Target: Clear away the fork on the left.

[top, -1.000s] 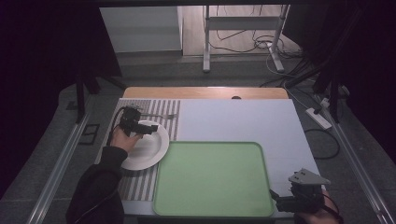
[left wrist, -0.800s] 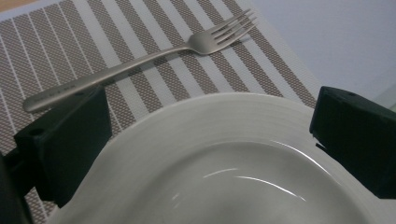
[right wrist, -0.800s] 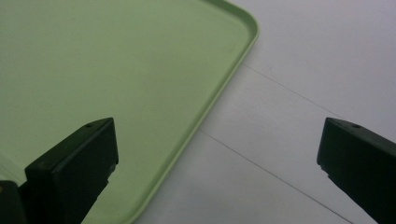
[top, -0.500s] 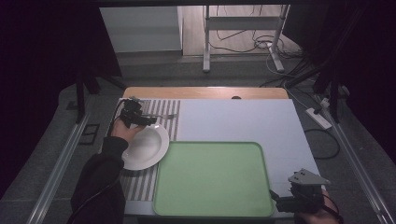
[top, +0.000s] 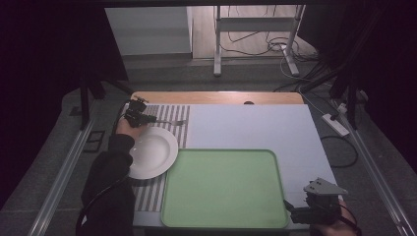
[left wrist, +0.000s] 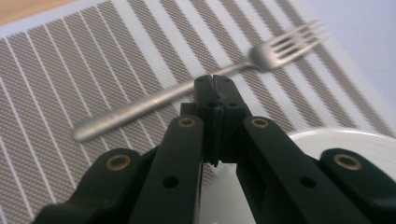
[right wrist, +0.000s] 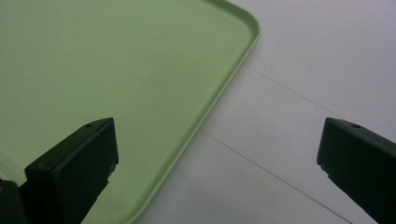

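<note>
Step in hand, judged: approach to fork, lying on striped mat just beyond white plate. Left tool: jaws pressed together, empty, over fork handle; must part before gripping. Right tool: jaws wide, idle at green tray corner. Plate, tray: empty. Bench otherwise bare.

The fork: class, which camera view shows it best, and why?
The left gripper view: the fork lies large on the striped placemat, tines clear though slightly blurred. The high view shows it small, beyond the plate.
</note>
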`<move>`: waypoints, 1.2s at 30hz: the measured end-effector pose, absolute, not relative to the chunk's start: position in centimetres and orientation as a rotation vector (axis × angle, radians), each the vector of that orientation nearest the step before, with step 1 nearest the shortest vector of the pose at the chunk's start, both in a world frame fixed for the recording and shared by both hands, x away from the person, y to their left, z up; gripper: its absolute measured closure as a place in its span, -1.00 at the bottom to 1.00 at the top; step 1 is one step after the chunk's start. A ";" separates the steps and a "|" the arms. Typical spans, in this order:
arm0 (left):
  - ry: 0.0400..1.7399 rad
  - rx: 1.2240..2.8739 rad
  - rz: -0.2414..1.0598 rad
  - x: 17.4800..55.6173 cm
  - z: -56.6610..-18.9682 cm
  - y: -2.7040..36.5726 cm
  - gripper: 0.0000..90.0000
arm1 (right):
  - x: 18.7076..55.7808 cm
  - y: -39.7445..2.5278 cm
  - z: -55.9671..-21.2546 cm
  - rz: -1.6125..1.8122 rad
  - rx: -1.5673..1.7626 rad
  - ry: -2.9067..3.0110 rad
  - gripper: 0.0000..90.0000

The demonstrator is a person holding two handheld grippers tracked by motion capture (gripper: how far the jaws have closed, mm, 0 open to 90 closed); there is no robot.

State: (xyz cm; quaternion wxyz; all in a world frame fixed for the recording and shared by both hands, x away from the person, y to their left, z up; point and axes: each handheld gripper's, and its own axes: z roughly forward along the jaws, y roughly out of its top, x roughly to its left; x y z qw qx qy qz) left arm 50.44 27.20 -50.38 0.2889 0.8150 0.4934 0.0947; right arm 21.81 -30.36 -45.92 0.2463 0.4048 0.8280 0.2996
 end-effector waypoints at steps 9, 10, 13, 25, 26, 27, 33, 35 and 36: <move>1.352 2.255 0.308 53.0 -51.2 26.4 0.98 | 21.8 -30.4 -45.9 0.823 1.107 2.259 -1.00; 1.361 2.258 0.309 53.2 -51.2 26.3 0.98 | 21.8 -30.4 -45.9 0.825 1.105 2.257 -1.00; 1.377 2.292 0.326 53.7 -51.3 26.2 0.98 | 21.8 -30.4 -45.9 0.824 1.106 2.257 -1.00; 1.432 2.321 0.272 53.4 -51.9 27.4 0.98 | 21.7 -30.5 -45.9 0.824 1.106 2.255 -1.00; 1.424 2.328 0.253 53.2 -51.9 27.6 0.98 | 21.7 -30.4 -45.9 0.823 1.105 2.256 -1.00; 1.414 2.338 0.219 52.7 -51.9 27.8 0.98 | 21.7 -30.4 -45.9 0.821 1.101 2.256 -1.00; 1.364 2.356 0.152 51.5 -51.9 28.3 0.98 | 21.7 -30.3 -45.9 0.816 1.099 2.262 -1.00; 1.344 2.367 0.122 51.2 -51.8 28.4 0.98 | 21.7 -30.3 -45.9 0.812 1.096 2.260 -1.00; 1.332 2.375 0.115 51.0 -51.8 28.4 0.98 | 21.7 -30.3 -45.9 0.811 1.098 2.259 -1.00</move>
